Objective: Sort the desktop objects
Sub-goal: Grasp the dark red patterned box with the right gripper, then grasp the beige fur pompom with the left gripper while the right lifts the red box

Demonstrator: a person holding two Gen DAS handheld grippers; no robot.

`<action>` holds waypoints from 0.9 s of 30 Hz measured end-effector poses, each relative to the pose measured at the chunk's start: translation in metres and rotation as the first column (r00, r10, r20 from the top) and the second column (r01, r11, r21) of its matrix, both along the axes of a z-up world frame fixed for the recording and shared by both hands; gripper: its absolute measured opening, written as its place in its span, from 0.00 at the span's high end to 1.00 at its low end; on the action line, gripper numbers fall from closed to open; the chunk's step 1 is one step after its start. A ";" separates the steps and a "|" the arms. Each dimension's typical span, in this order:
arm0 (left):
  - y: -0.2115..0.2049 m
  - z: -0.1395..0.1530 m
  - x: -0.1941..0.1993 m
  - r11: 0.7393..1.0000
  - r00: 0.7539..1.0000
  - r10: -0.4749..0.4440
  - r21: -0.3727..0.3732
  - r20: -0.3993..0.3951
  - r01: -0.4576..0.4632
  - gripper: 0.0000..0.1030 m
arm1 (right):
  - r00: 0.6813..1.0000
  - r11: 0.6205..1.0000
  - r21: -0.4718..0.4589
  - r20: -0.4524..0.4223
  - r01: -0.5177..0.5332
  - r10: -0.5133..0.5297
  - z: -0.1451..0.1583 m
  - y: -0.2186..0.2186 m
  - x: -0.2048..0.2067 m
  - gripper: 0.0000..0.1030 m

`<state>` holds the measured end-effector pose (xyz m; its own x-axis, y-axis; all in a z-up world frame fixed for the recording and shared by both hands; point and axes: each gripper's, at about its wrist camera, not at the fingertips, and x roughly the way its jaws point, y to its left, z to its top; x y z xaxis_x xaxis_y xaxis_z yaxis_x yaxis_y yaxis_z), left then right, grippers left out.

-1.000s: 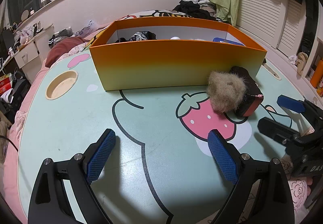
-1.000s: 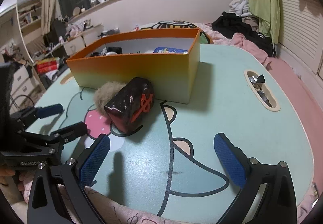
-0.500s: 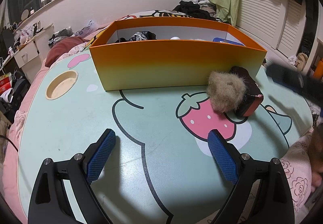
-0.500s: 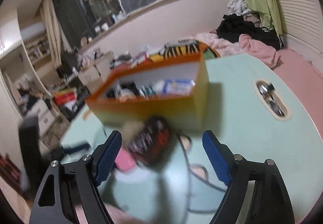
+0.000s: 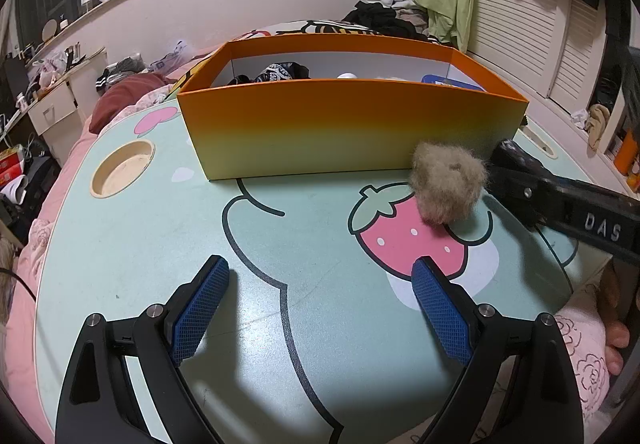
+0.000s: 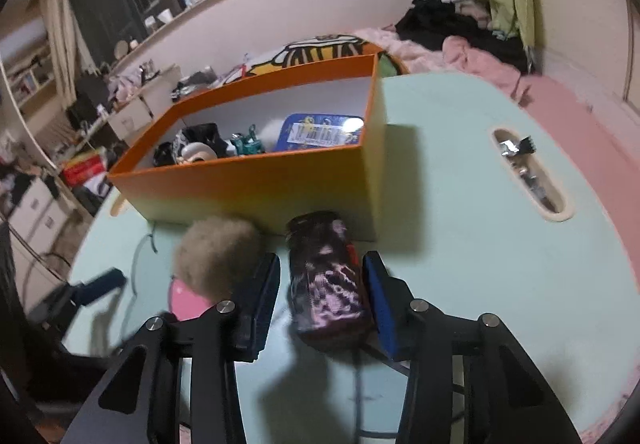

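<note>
**Right gripper closes in around the dark pouch**

Since a second ago the right gripper (image 6: 320, 284) has come forward over the dark pouch (image 6: 326, 284), its jaws just closing; the right pad touches, a sliver shows at the left, so a firm grip cannot be told. The pouch and its fur pompom (image 5: 448, 183) sit just beside the orange box (image 5: 344, 127). The left gripper (image 5: 316, 308) hangs wide open and empty over bare mint table (image 5: 140, 244). Right of the box the tabletop runs clear to a slot (image 6: 528, 175); a cluttered bedroom lies beyond.

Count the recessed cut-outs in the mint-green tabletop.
2: a round cup recess left of the orange cardboard box, and a long slot to its right. Others may lie outside view.
</note>
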<state>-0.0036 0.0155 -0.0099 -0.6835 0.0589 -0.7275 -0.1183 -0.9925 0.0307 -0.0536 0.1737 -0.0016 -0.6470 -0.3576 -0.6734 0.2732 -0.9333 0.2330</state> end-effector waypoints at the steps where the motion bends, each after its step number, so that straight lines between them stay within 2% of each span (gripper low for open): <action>1: 0.000 0.000 0.000 1.000 1.000 0.000 -0.001 0.000 0.000 0.10 | 1.000 1.000 0.025 -0.009 -0.001 0.001 -0.001 -0.001 0.001 0.64; 3: 0.000 0.000 0.000 1.000 1.000 0.000 -0.001 0.000 0.000 0.10 | 0.999 0.996 0.085 -0.036 0.003 0.001 -0.003 -0.005 0.003 0.73; 5: 0.000 0.000 0.000 1.000 1.000 0.000 -0.001 0.000 0.000 0.10 | 0.999 0.996 0.087 -0.043 0.003 0.001 -0.003 -0.004 0.004 0.74; 8: -0.001 0.000 0.000 1.000 1.000 0.002 0.002 -0.001 -0.002 0.10 | 0.998 0.998 -0.042 -0.047 -0.039 0.037 -0.004 0.010 0.004 0.74; 10: -0.001 0.001 0.000 1.000 1.000 0.003 0.008 -0.004 -0.003 0.10 | 0.996 0.986 -0.156 -0.074 -0.055 0.044 -0.004 0.027 0.007 0.74; 12: -0.002 0.003 0.003 1.000 1.000 -0.001 0.026 -0.014 0.001 0.10 | 0.994 0.974 -0.219 -0.104 -0.059 0.037 -0.002 0.038 0.012 0.74; 14: -0.001 0.007 0.007 0.999 0.999 -0.010 0.034 -0.042 0.012 0.10 | 0.993 0.967 -0.247 -0.116 -0.056 0.027 -0.001 0.043 0.014 0.74; 17: 0.006 0.017 0.008 0.995 0.995 -0.075 0.055 -0.070 0.078 0.10 | 0.994 0.957 -0.288 -0.108 -0.042 0.012 -0.002 0.048 0.012 0.74; 19: 0.017 0.026 0.002 0.989 0.991 -0.119 0.085 -0.068 0.124 0.10 | 0.994 0.949 -0.313 -0.106 -0.031 -0.002 -0.001 0.052 0.011 0.74; 22: 0.038 0.035 -0.018 0.980 0.984 -0.175 0.092 -0.032 0.177 0.11 | 0.992 0.941 -0.338 -0.127 -0.022 -0.023 0.001 0.058 0.016 0.74; 25: 0.064 0.033 -0.043 0.974 0.974 -0.225 0.051 0.031 0.223 0.30 | 0.988 0.935 -0.355 -0.154 -0.023 -0.034 0.004 0.061 0.020 0.74; 26: 0.071 0.029 -0.050 0.973 0.971 -0.232 0.026 0.058 0.231 0.57 | 0.987 0.934 -0.355 -0.156 -0.024 -0.034 0.004 0.061 0.021 0.74; 27: 0.075 0.024 -0.057 0.974 0.970 -0.228 0.008 0.087 0.228 0.76 | 0.987 0.935 -0.354 -0.155 -0.025 -0.032 0.005 0.060 0.021 0.74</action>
